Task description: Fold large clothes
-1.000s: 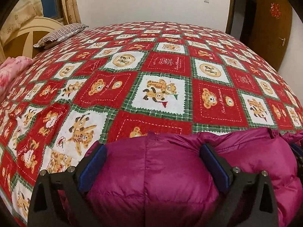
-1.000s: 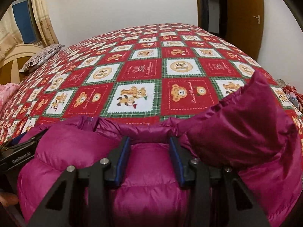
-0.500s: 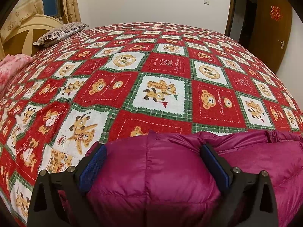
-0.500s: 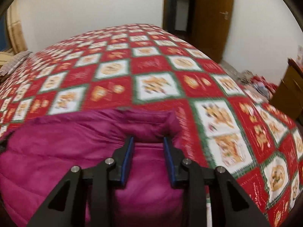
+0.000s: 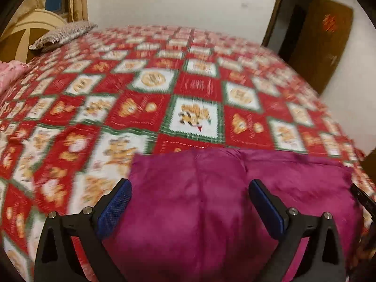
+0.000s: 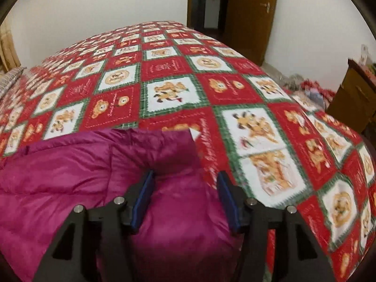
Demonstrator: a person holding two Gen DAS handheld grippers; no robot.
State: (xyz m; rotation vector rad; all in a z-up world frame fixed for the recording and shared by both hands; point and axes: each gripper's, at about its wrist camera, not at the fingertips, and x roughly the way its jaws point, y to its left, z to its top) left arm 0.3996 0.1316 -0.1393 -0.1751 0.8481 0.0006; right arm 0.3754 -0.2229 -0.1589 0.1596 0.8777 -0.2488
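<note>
both sets of jaws stand spread with padded fabric between them and no pad visibly pressing: the left gripper (image 5: 189,208) is wide apart over the puffy magenta jacket (image 5: 211,199), and the right gripper (image 6: 185,199) has its jaws opening, the jacket's corner bulging up between the blue pads without being pinched. the jacket lies bunched at the near edge of the bed, on the red, white and green bear-print quilt (image 6: 169,94), directly under and ahead of both grippers. its long axis looks to run side to side across the views, from the left gripper's side to the right's. the right gripper sits at the jacket's right-hand end, where the folded corner (image 6: 164,145) stops and bare quilt begins just beside the right pad; the left gripper is over the other part, with the jacket's left edge just ahead of its left pad. a striped pillow (image 5: 63,34) lies well apart at the far left. judging by this, the next fold would carry one end across toward the other, and each end has its own gripper nearest.
</note>
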